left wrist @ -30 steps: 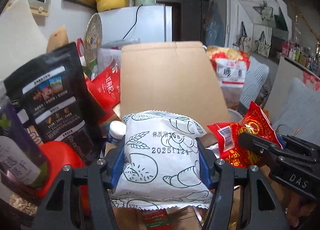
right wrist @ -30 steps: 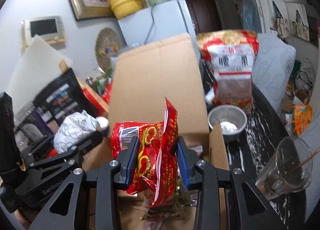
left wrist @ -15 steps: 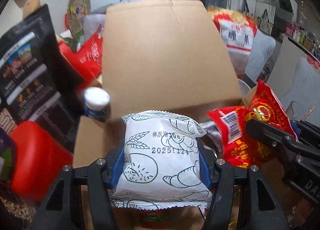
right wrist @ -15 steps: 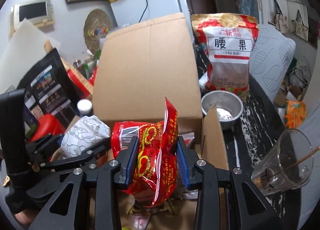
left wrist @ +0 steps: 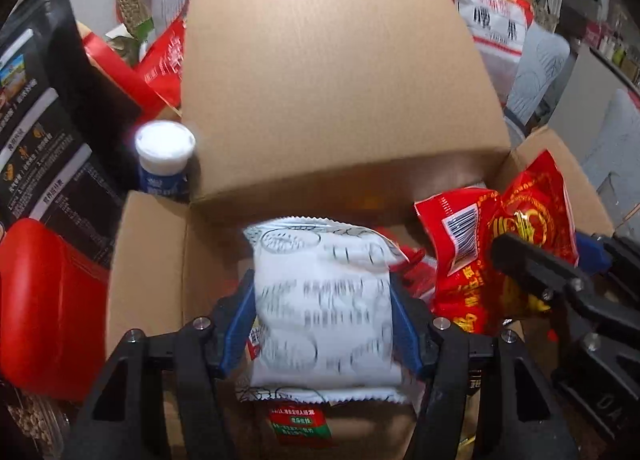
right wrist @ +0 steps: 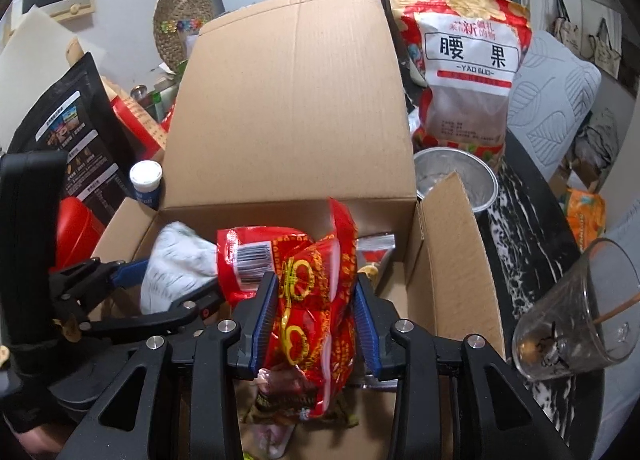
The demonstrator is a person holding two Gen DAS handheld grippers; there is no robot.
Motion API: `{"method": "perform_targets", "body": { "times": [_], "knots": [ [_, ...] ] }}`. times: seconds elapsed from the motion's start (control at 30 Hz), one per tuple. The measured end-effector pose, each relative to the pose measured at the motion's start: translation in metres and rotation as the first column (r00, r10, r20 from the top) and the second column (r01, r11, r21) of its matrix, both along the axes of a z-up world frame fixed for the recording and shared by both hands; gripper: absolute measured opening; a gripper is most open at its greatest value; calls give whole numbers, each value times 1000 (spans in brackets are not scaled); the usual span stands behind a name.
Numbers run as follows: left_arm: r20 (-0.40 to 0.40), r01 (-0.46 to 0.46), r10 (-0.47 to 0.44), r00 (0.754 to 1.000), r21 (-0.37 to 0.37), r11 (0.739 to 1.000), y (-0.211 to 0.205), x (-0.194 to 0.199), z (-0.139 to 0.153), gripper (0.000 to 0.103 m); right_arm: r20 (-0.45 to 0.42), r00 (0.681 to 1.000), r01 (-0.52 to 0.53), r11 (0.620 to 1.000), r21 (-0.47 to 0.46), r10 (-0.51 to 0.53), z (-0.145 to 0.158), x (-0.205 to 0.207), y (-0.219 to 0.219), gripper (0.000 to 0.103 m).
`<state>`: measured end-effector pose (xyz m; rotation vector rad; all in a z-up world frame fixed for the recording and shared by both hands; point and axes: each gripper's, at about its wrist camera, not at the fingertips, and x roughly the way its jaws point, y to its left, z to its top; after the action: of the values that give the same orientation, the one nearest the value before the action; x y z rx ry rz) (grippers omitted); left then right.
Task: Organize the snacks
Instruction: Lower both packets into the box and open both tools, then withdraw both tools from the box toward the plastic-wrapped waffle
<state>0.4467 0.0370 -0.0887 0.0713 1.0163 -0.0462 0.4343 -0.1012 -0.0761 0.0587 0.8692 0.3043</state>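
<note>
My left gripper [left wrist: 322, 316] is shut on a white snack packet [left wrist: 324, 300] with line drawings, held over the open cardboard box [left wrist: 148, 292]. My right gripper [right wrist: 316, 312] is shut on a red snack packet [right wrist: 312, 292] with gold print, also over the box [right wrist: 444, 260]. In the left wrist view the red packet [left wrist: 496, 256] and right gripper sit just to the right. In the right wrist view the white packet [right wrist: 176, 268] sits to the left. Other packets [right wrist: 288, 392] lie in the box bottom.
The box's tall back flap [right wrist: 292, 100] stands upright. A black pouch [left wrist: 44, 108], a red container [left wrist: 44, 300] and a white-capped bottle [left wrist: 164, 160] stand left. A cashew bag [right wrist: 468, 68], metal bowl [right wrist: 452, 176] and glass [right wrist: 580, 308] stand right.
Both grippers have moved forward and down toward the box opening with their packets still held. The white packet is motion-blurred now.
</note>
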Motion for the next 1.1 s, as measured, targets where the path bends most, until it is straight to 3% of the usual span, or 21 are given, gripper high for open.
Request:
{"method": "perform_targets", "body": {
  "times": [0.23, 0.43, 0.73, 0.93, 1.0, 1.1],
  "knots": [
    [11, 0, 0, 1000, -11, 1000, -3, -5, 5, 61, 2, 1000, 8, 1000, -12, -8, 4, -2, -1, 39],
    [105, -30, 28, 994, 20, 999, -1, -26, 31, 61, 93, 996, -1, 1000, -15, 2, 30, -20, -3, 39],
    [223, -41, 44, 974, -21, 999, 8, -45, 68, 61, 168, 986, -15, 1000, -27, 19, 54, -43, 0, 39],
    [242, -36, 50, 969, -64, 997, 11, -69, 80, 61, 190, 982, -15, 999, -28, 20, 67, -65, -5, 39],
    [241, -31, 47, 970, -69, 997, 6, -78, 81, 61, 199, 980, -12, 1000, -15, 15, 70, -74, -9, 48],
    [236, -29, 46, 971, -78, 997, 3, -85, 81, 61, 206, 979, -8, 1000, -16, 11, 72, -87, -12, 48]
  ]
}}
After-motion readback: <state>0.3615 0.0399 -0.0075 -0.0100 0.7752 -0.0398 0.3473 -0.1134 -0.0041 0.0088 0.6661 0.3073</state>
